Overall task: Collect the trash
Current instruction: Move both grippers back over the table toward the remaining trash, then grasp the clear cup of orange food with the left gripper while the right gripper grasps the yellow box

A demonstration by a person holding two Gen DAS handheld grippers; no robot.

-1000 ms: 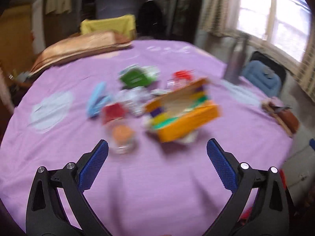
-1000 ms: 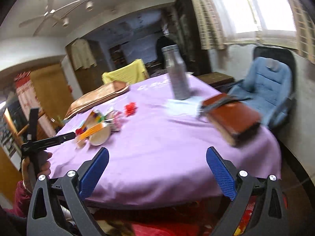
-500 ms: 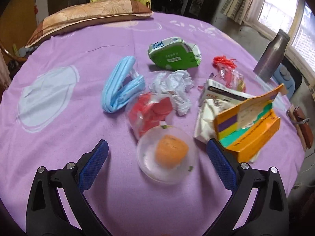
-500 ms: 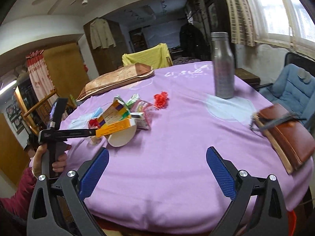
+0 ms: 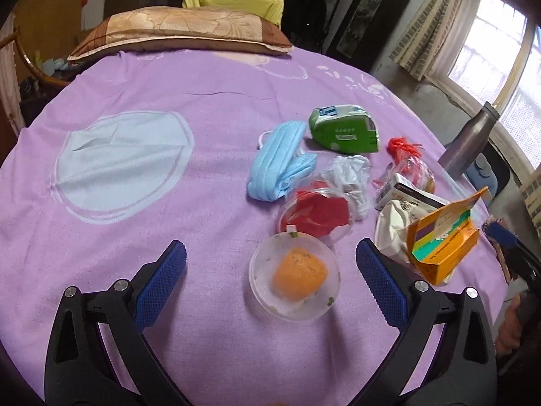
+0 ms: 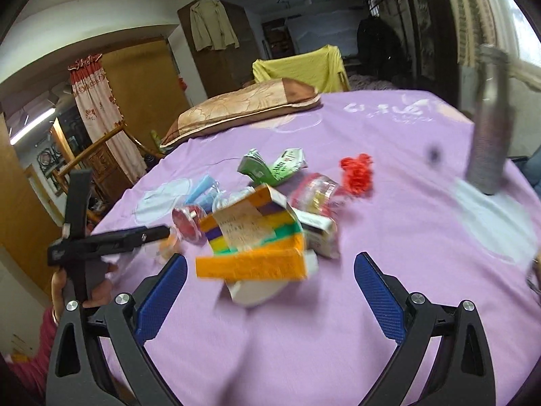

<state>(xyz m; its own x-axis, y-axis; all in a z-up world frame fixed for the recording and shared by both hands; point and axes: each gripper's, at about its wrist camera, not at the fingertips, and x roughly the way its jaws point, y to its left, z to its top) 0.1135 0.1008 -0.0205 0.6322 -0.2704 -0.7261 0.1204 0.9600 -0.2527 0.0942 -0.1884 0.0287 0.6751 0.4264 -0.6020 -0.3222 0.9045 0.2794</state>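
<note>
Purple cloth covers my worktop (image 5: 209,77), and the trash sits bunched toward its 3 o'clock side in my left view. Nearest is a clear cup (image 5: 293,284) with an orange lump inside, between the spread fingers of my left tool (image 5: 270,284), untouched. At 12 o'clock from it lies a red-filled cup (image 5: 316,215), then crumpled paper (image 5: 350,177), a blue mask (image 5: 279,165) and a green carton (image 5: 343,133). An orange box (image 5: 443,242) lies at 3 o'clock. My right tool (image 6: 270,291) also gapes wide, empty, facing that box (image 6: 252,247). A steel bottle (image 5: 468,145) stands at the far edge, a pillow (image 5: 182,34) at 12 o'clock.
</note>
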